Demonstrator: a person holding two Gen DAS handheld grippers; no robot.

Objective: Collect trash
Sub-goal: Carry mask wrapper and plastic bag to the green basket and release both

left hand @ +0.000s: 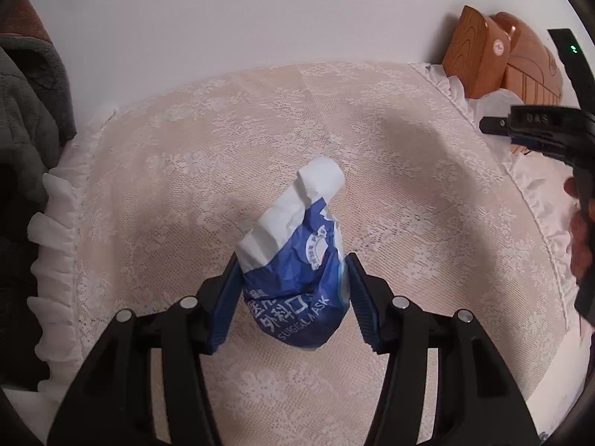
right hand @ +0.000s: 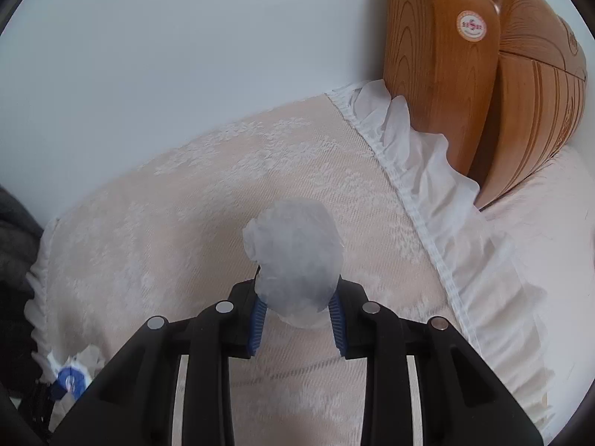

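- Your left gripper (left hand: 292, 293) is clamped on the crumpled surgical mask wrapper (left hand: 297, 260); both blue pads press its blue printed lower part, so that piece is secured.
- The wrapper's long axis runs away from you, out of the jaws and up toward the far side, leaning slightly right; its white torn end sticks out well past the fingertips, above the lace bed cover (left hand: 223, 148).
- Your right gripper (right hand: 297, 308) is squeezing a crumpled white tissue wad (right hand: 293, 256); the pads touch it on both sides, low on the wad, and most of it bulges out beyond the tips toward the far side.
- The wad looks soft, pale and loosely balled, with no clear long axis; I judge it could slip if you swing quickly.
- Both hands are loaded, so the next move likely turns on carrying the pieces to a bin, which neither view shows.
- Farther right, past the white frill (right hand: 427, 171), the wooden headboard (right hand: 438, 55) stands against the wall; keep clear of it.
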